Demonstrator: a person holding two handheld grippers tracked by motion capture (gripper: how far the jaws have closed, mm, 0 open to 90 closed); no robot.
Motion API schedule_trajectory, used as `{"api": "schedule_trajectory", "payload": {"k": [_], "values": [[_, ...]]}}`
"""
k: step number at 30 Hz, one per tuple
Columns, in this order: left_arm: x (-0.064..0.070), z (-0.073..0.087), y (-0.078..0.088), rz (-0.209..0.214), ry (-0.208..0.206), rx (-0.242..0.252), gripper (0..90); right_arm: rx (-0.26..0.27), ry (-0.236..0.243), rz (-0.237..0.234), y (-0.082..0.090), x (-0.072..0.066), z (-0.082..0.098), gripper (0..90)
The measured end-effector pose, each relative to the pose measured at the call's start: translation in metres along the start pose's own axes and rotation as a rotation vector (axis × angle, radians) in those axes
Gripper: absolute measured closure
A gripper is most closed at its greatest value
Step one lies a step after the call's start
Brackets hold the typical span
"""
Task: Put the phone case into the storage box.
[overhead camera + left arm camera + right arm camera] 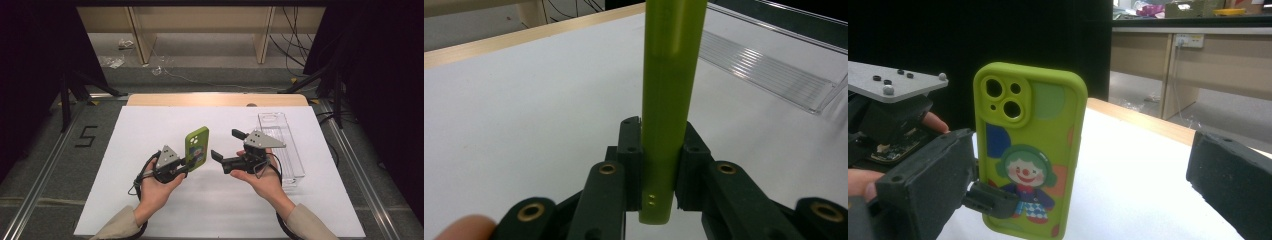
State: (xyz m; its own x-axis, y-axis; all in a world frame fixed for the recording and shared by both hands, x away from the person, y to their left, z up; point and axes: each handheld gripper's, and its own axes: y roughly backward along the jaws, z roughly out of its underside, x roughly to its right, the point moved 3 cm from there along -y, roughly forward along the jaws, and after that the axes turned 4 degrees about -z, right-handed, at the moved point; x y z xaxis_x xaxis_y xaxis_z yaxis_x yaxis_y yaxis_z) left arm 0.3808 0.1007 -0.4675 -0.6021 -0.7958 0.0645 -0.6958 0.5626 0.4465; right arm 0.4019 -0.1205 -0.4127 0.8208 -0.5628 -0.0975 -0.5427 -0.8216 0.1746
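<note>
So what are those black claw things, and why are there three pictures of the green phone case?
A person sits at a white table and holds a hand tool with two black jaws in each hand. One picture is taken from above. The other two come from small cameras that ride on the tools. The left claw pinches the green phone case by its lower end and holds it upright; its own camera looks at the case edge-on. The right claw is open and holds nothing; its camera looks at the clown picture on the case. A clear plastic tray lies on the table at the right.
</note>
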Motion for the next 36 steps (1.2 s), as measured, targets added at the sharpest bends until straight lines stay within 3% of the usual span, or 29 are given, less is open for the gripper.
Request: {"api": "schedule_trajectory", "payload": {"k": [36], "values": [[0.027,-0.010,-0.017,0.001,0.000,0.005,76.6,0.027,-0.043,0.043,-0.002,-0.002,-0.003,0.4]]}}
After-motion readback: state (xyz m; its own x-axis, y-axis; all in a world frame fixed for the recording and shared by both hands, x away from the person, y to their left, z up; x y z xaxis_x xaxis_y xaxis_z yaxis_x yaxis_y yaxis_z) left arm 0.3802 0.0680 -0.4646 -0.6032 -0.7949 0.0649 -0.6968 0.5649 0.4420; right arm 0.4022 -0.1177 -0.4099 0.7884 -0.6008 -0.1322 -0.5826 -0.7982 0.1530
